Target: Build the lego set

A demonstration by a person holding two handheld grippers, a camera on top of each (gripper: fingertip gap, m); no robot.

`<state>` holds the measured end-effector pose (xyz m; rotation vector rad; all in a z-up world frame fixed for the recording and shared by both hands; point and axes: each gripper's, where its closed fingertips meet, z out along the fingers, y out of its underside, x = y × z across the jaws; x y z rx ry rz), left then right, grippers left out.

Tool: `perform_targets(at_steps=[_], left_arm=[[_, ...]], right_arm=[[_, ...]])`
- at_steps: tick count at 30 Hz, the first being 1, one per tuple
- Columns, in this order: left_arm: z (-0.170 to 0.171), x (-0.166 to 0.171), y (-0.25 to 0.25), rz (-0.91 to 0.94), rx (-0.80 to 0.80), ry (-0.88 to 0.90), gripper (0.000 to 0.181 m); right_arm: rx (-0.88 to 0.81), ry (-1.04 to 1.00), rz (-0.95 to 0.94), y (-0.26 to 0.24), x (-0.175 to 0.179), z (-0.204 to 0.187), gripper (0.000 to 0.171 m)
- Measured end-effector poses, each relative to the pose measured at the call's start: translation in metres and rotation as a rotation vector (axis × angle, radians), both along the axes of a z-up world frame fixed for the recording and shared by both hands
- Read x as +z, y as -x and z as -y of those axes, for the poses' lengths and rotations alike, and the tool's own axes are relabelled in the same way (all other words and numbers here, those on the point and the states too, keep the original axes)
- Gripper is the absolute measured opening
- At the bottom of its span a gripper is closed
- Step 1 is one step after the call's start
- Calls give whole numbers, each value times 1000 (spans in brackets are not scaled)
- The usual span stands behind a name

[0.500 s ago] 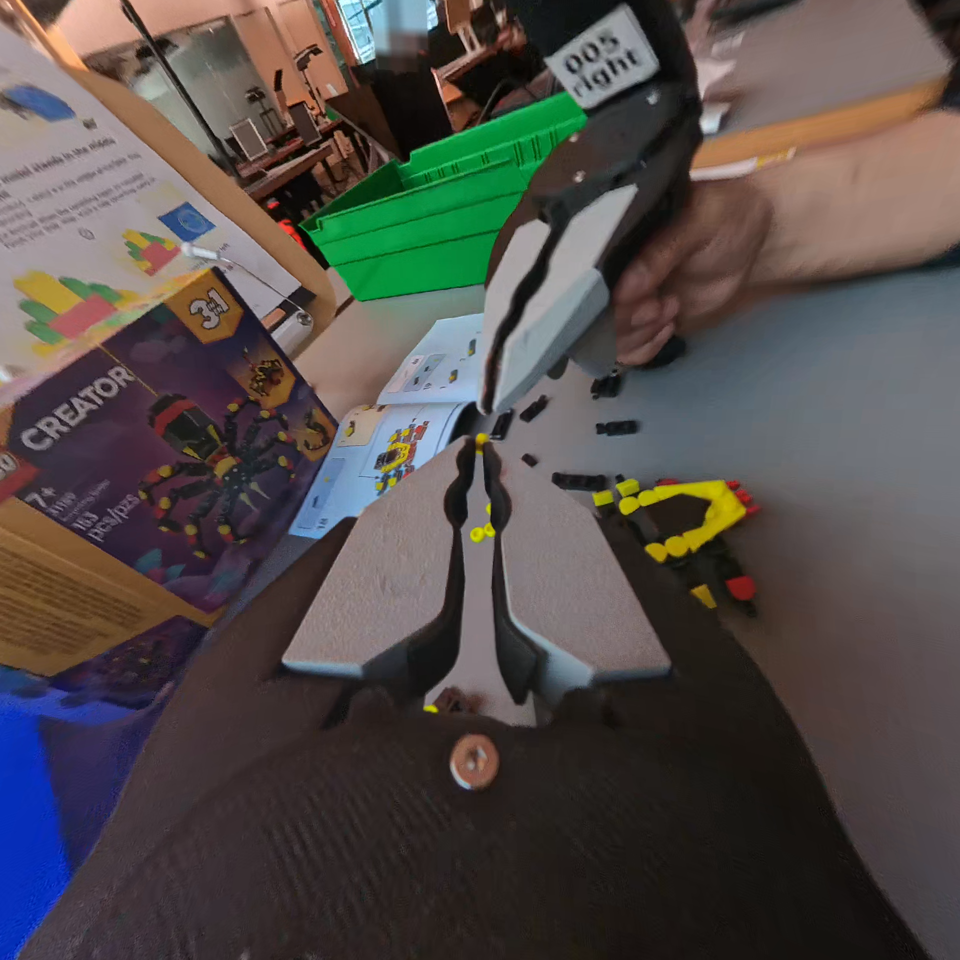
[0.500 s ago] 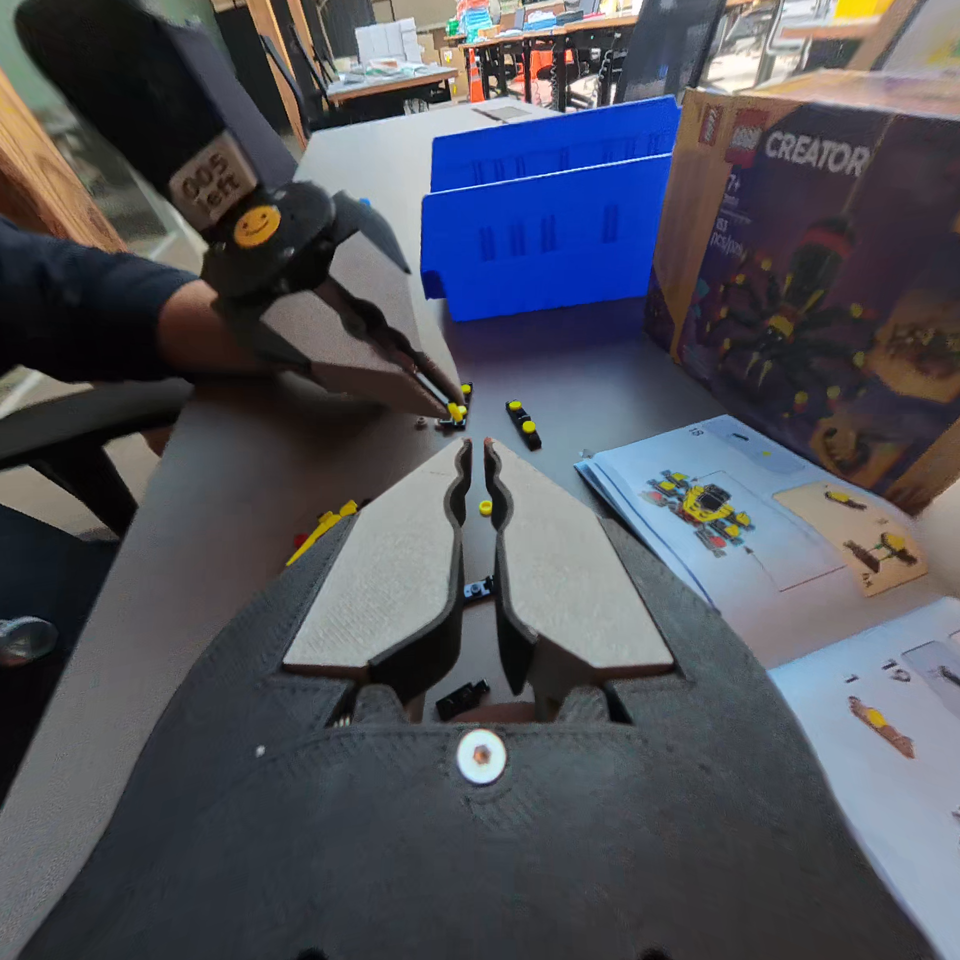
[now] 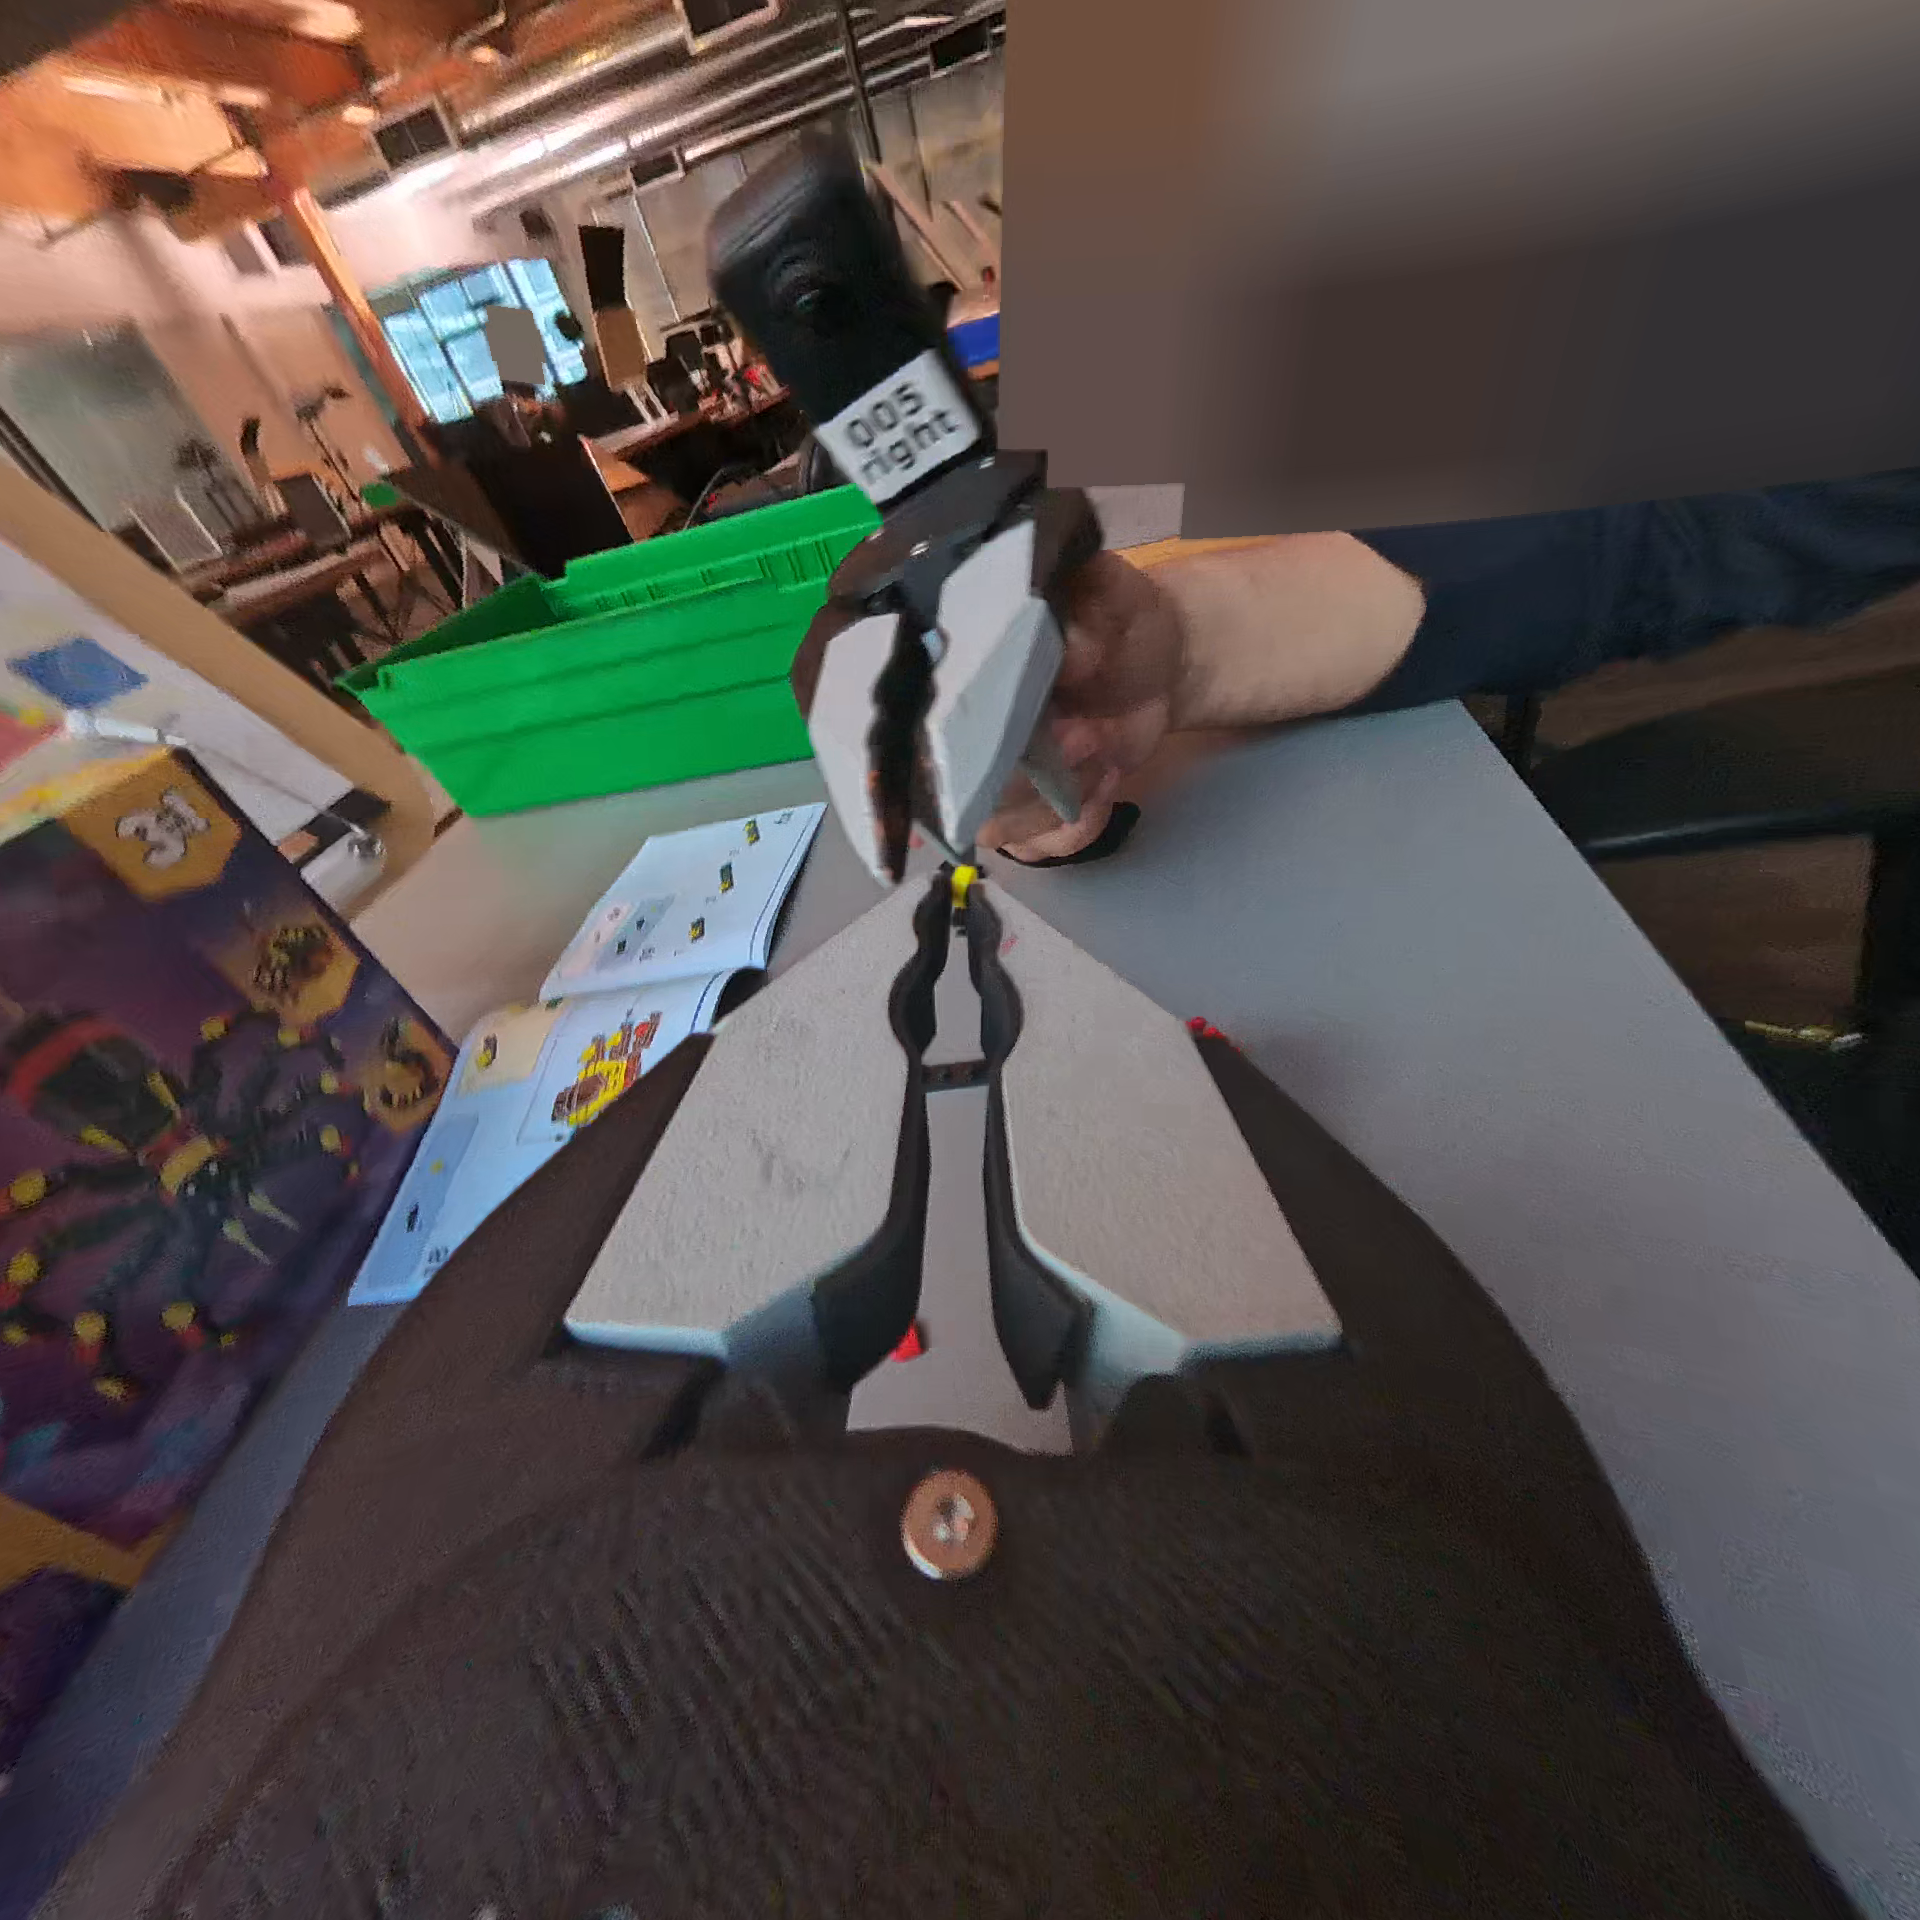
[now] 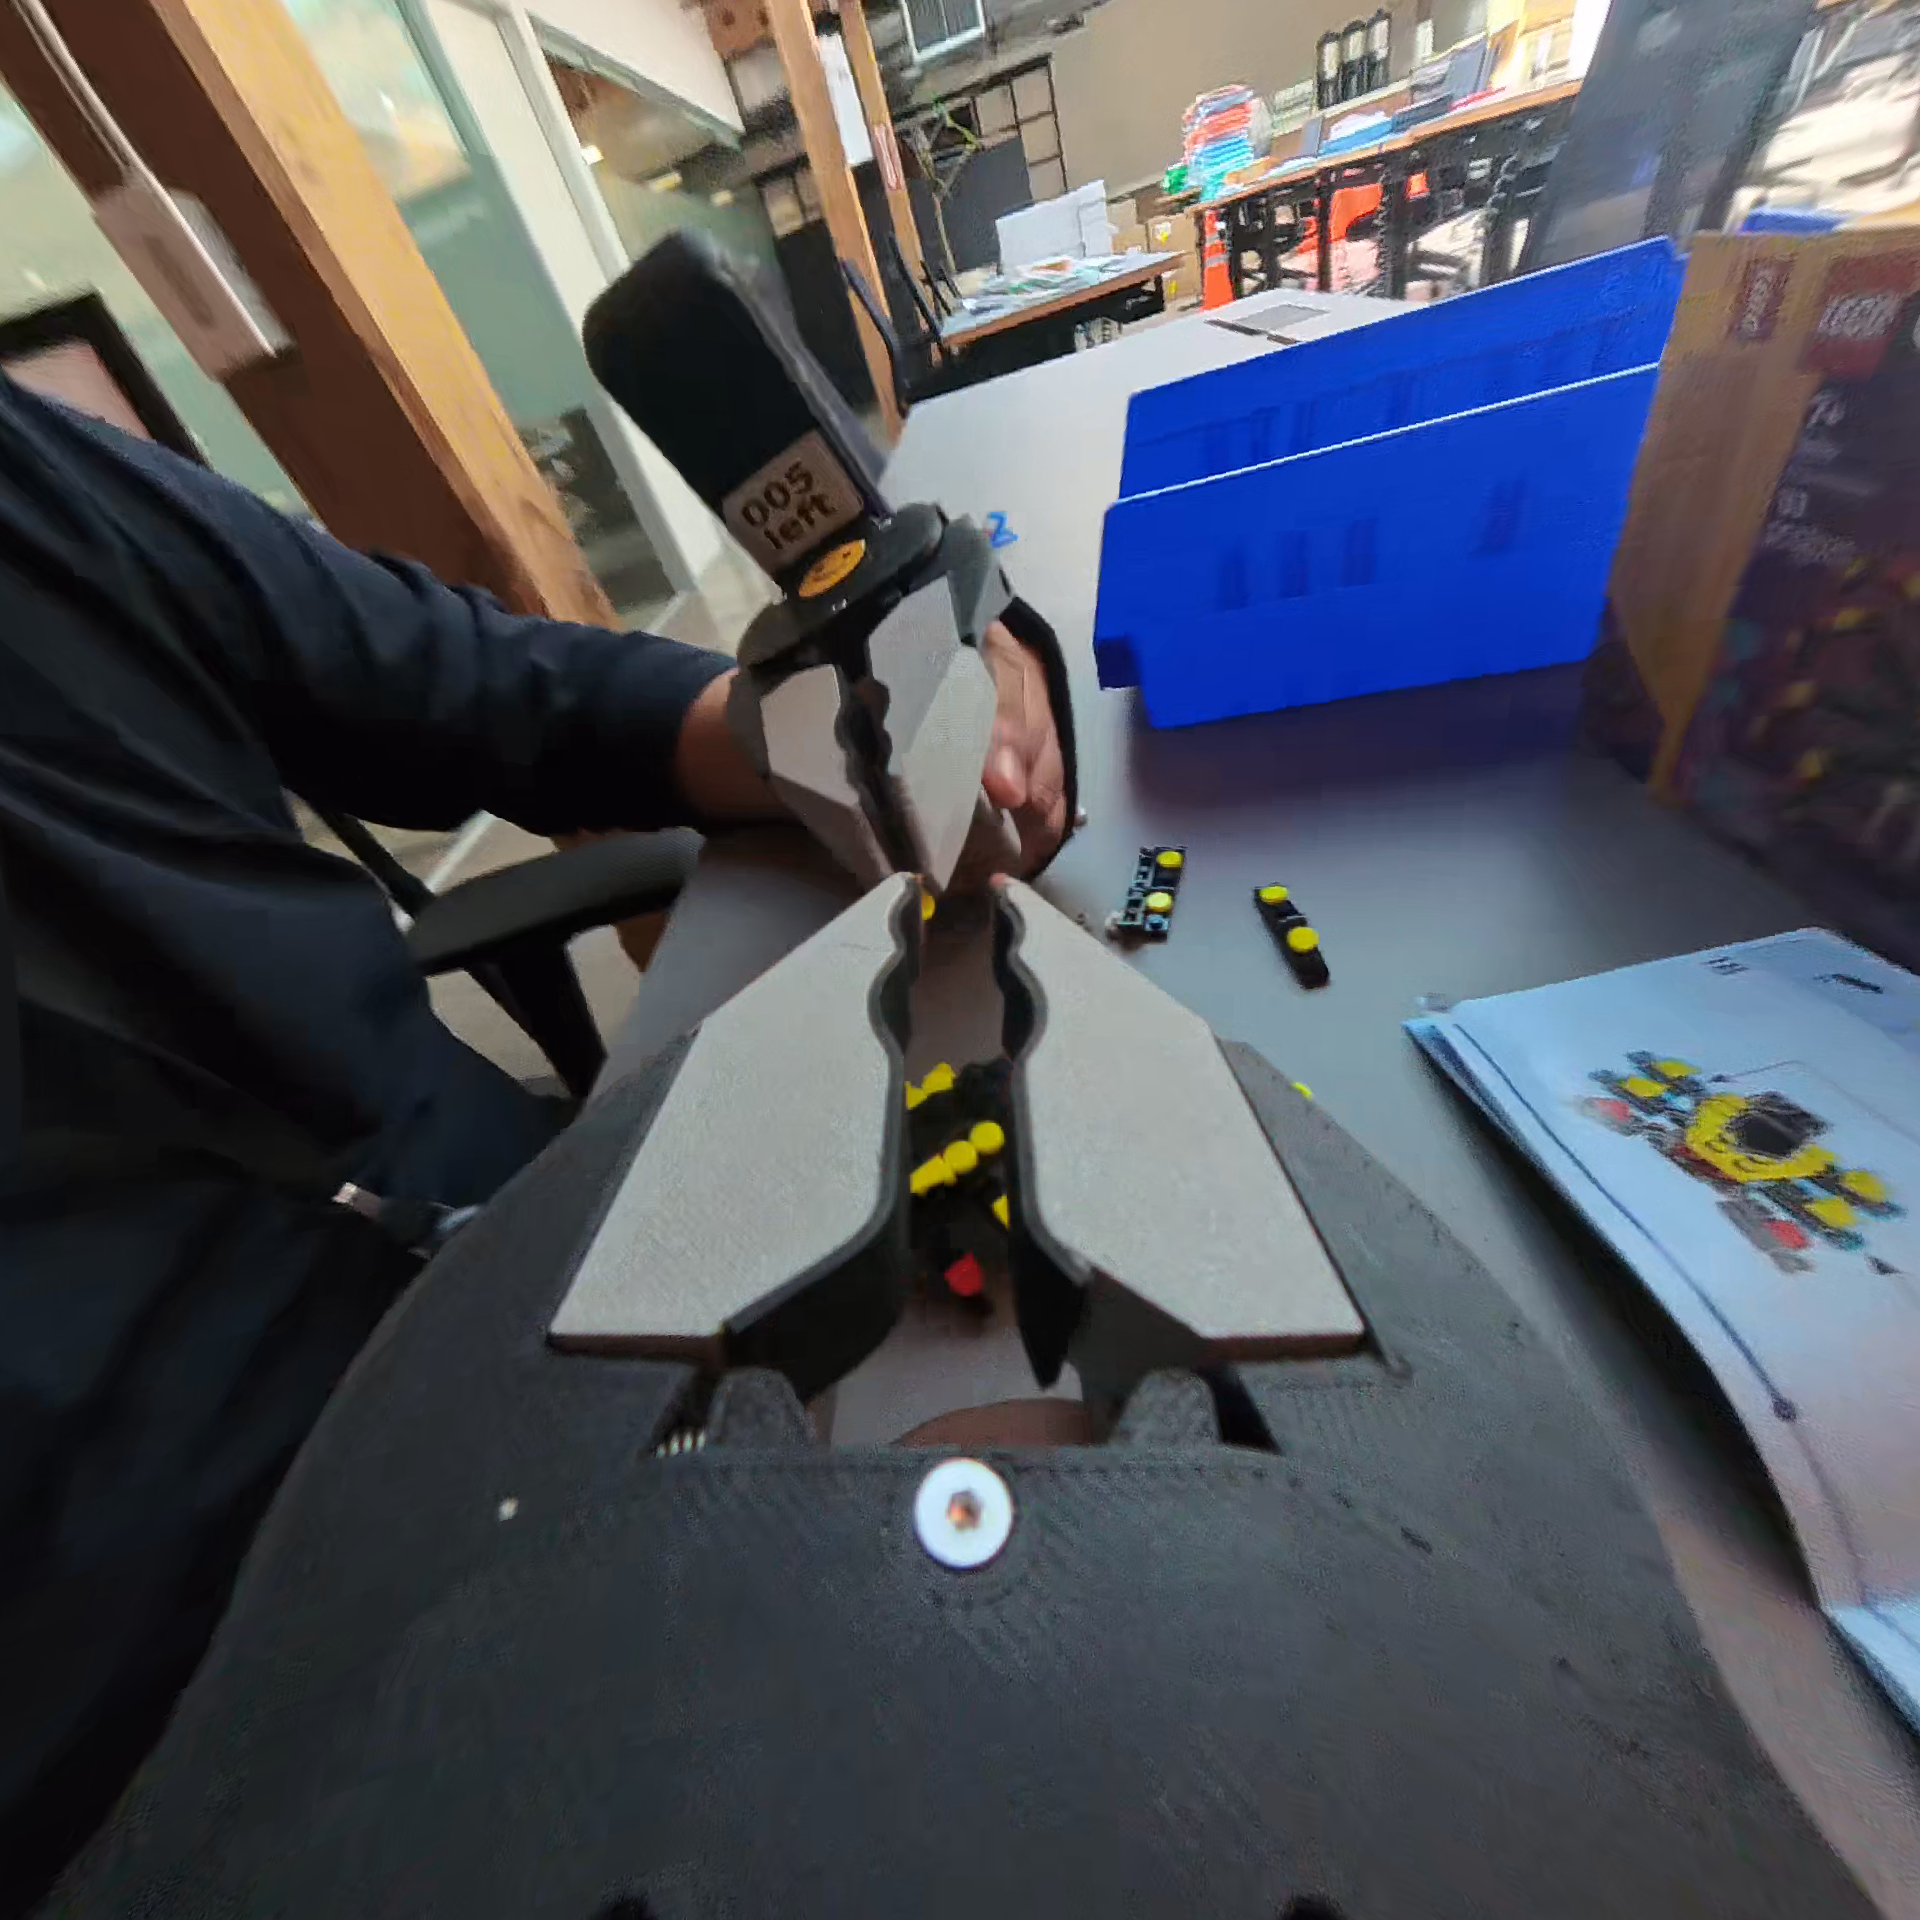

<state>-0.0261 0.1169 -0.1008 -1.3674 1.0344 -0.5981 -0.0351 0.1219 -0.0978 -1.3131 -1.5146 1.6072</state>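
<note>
Grippers number two, held tip to tip above the grey table [image 3: 1455, 1039]. Left gripper [image 3: 954, 902] has its jaws drawn narrow at the tips, pinching a small yellow-and-black lego piece [image 3: 962, 885]. Right gripper [image 4: 956, 896] has its jaws parted by a narrow gap; whether they grip anything cannot be told, though a spot of yellow shows at the inner edge of its left fingertip. In the left wrist view the right gripper's tips hang just above the pinched piece.

Lego items on the table, counted: two short black strips with yellow studs [image 4: 1148, 894] [image 4: 1291, 933], lying near each other; one partly built yellow, black and red model [image 4: 956, 1164], seen through the gap under the right gripper.

Printed matter: one open instruction booklet [image 4: 1714, 1143], lying flat beside the strips; one set box [image 3: 156, 1143], purple with a spider picture, standing upright at the table's edge.

Containers, counted: one green bin [image 3: 623, 675] at the far side of the table in the left wrist view; one blue bin [image 4: 1382, 561], just beside the set box in the right wrist view. Contents of both bins cannot be seen from these angles.

Hands: one hand [image 3: 1122, 686] holds the right gripper, the other hand [image 4: 1023, 748] the left, both with dark sleeves.
</note>
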Motion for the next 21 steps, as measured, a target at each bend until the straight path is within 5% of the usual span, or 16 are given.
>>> perform_targets(at_steps=[5,13,21], left_arm=[[12,29,-2,56,19,-239,0],[28,58,-11,-130,240,-763,0],[32,65,-10,-198,320,-912,0]], right_arm=[[31,33,-3,-6,4,5,10],[141,113,-135,-16,35,28,10],[146,172,-222,-13,50,37,10]])
